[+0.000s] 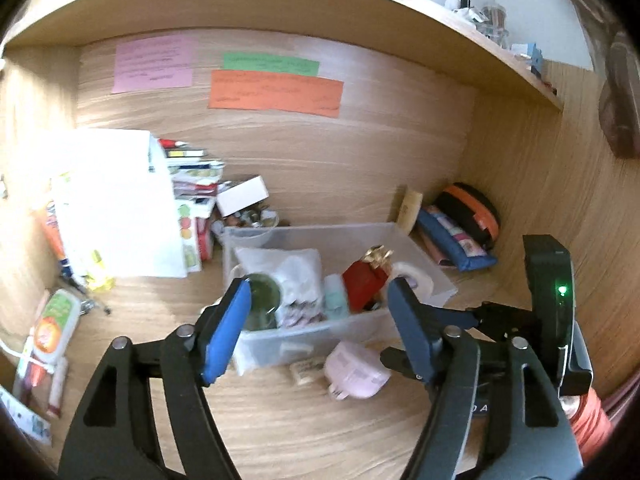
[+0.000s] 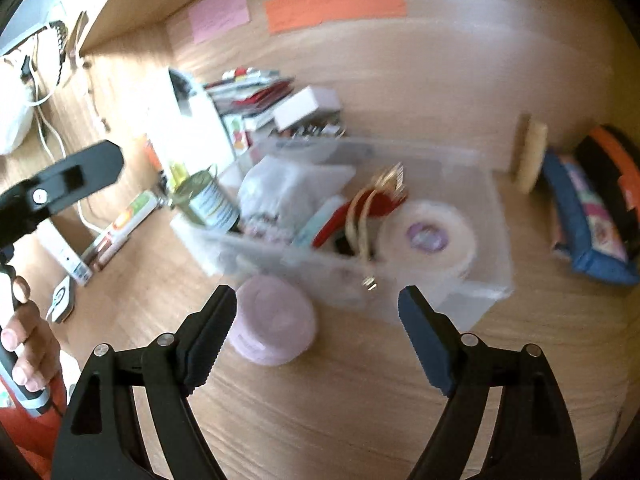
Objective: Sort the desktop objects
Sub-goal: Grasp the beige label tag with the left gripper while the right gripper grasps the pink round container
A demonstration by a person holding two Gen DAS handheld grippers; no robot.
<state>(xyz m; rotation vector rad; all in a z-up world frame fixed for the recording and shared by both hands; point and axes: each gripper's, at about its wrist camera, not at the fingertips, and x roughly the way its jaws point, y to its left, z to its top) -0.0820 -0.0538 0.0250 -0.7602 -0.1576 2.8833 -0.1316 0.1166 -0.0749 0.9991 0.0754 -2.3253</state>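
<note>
A clear plastic bin [image 1: 436, 280] [image 2: 492, 184] stands on the wooden desk. It holds a green jar [image 1: 262, 292] [image 2: 208, 200], a white bag [image 1: 288, 268], a red box with gold trim [image 1: 366, 280] [image 2: 380, 200] and a tape roll [image 1: 416, 276] [image 2: 430, 236]. A pink round case [image 1: 356, 372] [image 2: 274, 330] lies on the desk just in front of the bin. My left gripper [image 1: 320, 320] is open and empty, above the bin's near edge. My right gripper [image 2: 318, 336] is open and empty, just short of the pink case.
A stack of papers and books [image 1: 120, 204] stands at the left. A blue pouch [image 1: 456, 240] [image 2: 580, 216] and a black and orange case [image 1: 476, 208] lie at the right. Small packets [image 1: 52, 328] lie at the left edge. A shelf [image 1: 280, 4] runs overhead.
</note>
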